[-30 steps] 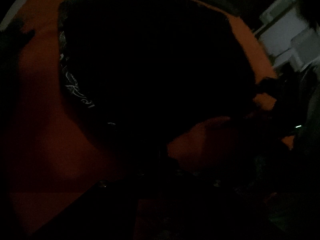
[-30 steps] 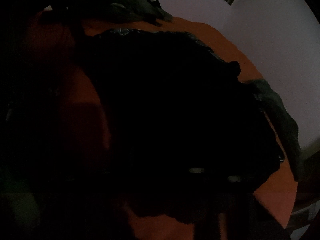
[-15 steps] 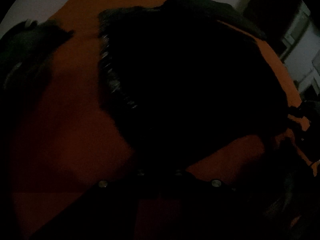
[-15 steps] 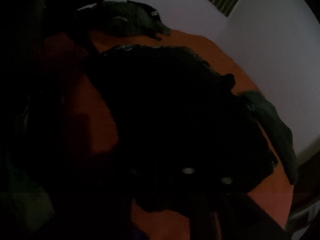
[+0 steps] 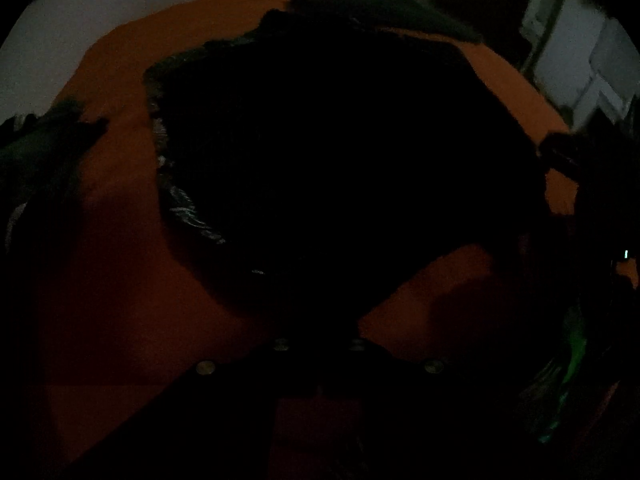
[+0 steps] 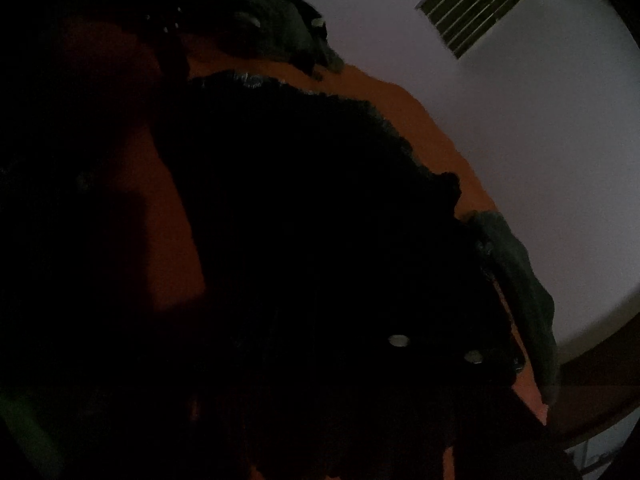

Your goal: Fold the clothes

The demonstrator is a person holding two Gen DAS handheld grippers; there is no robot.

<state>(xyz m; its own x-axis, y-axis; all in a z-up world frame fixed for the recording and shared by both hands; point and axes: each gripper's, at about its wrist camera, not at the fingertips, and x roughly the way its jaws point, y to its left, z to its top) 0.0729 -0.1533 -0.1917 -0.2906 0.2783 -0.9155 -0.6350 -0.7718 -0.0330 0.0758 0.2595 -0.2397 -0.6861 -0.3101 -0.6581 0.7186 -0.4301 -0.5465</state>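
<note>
Black garment [image 5: 340, 152] spread on orange surface [image 5: 112, 240], filling centre of both views – dark green clothes [image 6: 520, 280] at right edge of frame. Left gripper [image 5: 318, 344] and right gripper [image 6: 432, 350] too dark – cannot tell opening or grasp

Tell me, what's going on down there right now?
Both tongs too dark to read. Black garment spread on orange surface, not visibly folded. Other dark clothes heaped at far edge, clear of it.

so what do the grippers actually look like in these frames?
Very dark frames. The left gripper is a black silhouette with four shiny round screw heads. The right gripper is black too, two bright screw heads showing. No cables, markings or sleeves discernible.
</note>
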